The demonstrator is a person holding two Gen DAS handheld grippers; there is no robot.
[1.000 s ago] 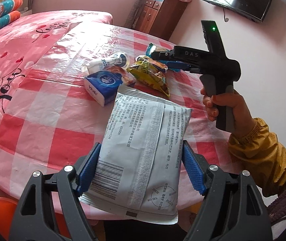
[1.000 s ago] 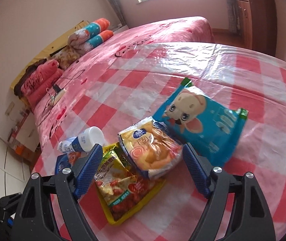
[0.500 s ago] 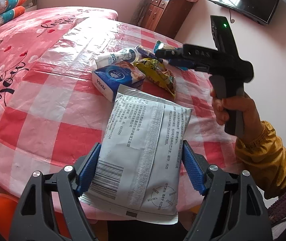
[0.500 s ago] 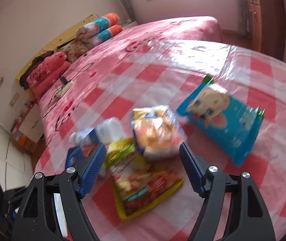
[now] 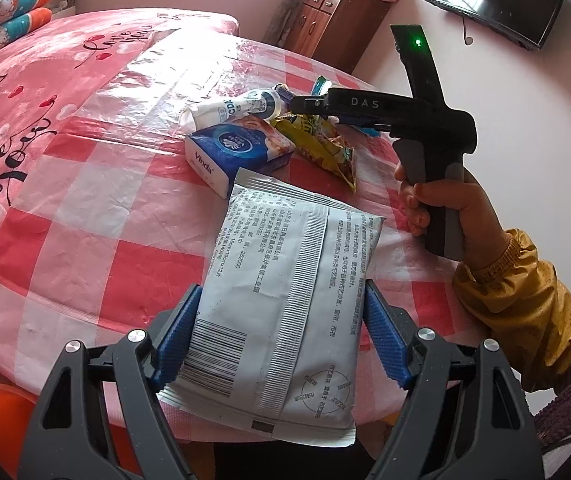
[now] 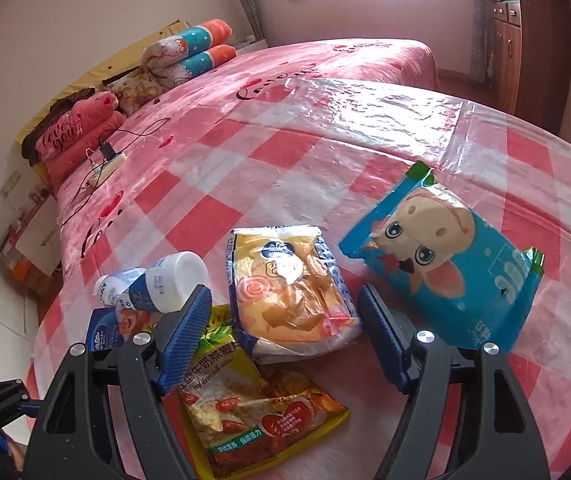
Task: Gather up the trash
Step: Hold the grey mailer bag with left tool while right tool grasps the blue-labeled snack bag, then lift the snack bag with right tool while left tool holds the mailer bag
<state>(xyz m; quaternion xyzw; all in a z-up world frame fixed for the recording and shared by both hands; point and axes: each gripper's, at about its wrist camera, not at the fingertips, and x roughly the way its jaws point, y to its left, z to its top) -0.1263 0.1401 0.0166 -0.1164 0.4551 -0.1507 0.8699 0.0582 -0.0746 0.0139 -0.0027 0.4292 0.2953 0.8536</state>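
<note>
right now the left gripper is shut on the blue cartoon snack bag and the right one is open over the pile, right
Not quite. The left gripper is shut on the grey-white packet with the barcode, as the left wrist view shows. The blue cartoon snack bag lies on the table. The right gripper is open over the pile, as you said.

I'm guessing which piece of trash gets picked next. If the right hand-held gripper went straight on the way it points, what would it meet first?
Most likely the orange-and-white snack bag, which lies between the open jaws of the right hand-held gripper, overlapping the yellow date packet. How high the gripper is above the table is hard to judge.
</note>
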